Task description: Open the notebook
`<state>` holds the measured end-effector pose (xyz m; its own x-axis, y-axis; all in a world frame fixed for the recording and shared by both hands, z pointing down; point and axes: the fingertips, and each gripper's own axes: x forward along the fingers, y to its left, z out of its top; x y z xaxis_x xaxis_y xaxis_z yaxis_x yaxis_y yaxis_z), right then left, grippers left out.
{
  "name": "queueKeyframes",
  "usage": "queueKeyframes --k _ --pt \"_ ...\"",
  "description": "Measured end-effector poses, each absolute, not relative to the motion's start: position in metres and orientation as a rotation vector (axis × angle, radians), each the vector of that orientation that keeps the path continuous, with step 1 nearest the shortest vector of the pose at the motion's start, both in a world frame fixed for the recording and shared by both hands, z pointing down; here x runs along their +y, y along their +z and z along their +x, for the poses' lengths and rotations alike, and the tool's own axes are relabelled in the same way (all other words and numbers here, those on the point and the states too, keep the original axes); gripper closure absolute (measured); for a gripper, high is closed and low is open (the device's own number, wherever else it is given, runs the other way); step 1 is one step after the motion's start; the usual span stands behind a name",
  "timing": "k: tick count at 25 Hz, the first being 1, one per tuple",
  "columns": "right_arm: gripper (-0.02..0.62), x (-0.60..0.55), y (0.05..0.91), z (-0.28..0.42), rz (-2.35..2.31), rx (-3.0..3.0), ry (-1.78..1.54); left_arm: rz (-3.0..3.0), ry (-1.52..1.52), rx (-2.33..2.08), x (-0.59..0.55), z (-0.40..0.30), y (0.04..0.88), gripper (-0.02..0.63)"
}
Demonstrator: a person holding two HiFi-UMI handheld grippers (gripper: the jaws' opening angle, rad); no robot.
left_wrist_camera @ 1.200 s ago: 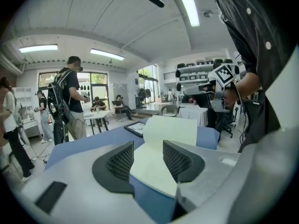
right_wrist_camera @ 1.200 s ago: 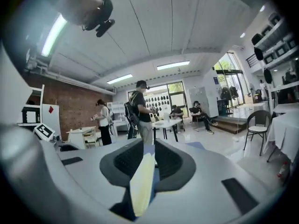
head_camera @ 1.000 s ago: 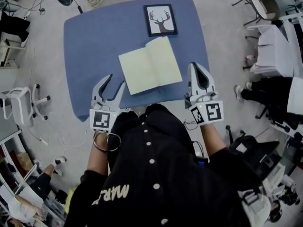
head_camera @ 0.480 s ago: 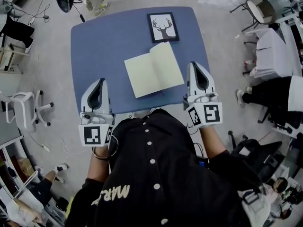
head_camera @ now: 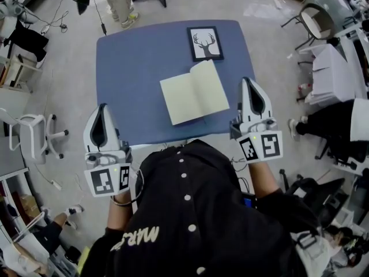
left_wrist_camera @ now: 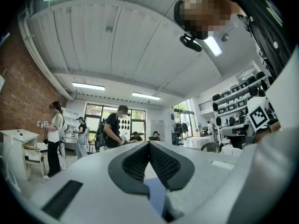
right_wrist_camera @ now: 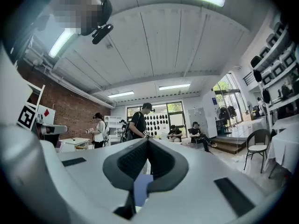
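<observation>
Notebook (head_camera: 195, 100) open — pale rectangular pages on rounded blue table (head_camera: 132, 79).

And there's the blue rounded-corner table (head_camera: 132, 85) on the grey floor, carrying the pale-yellow paper notebook (head_camera: 195, 93) lying open near its front right, with the black-framed white deer-antler picture (head_camera: 206, 43) flat just beyond it at the far edge.

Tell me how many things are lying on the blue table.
2. An open notebook lies toward the near edge of the blue table; a framed deer picture lies at the far edge behind it. A little of the near edge is hidden.
</observation>
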<state>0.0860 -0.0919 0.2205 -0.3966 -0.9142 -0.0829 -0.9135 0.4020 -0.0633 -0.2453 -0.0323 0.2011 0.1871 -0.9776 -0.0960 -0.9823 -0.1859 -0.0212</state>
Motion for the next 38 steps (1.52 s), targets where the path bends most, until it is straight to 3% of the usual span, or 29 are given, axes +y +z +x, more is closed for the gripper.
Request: queueKeyframes --k 38 --pt "0.595 -0.112 0.221 0.061 -1.710 2.603 0.048 -2.343 0.050 1.893 -0.058 -0.253 0.195 0.603"
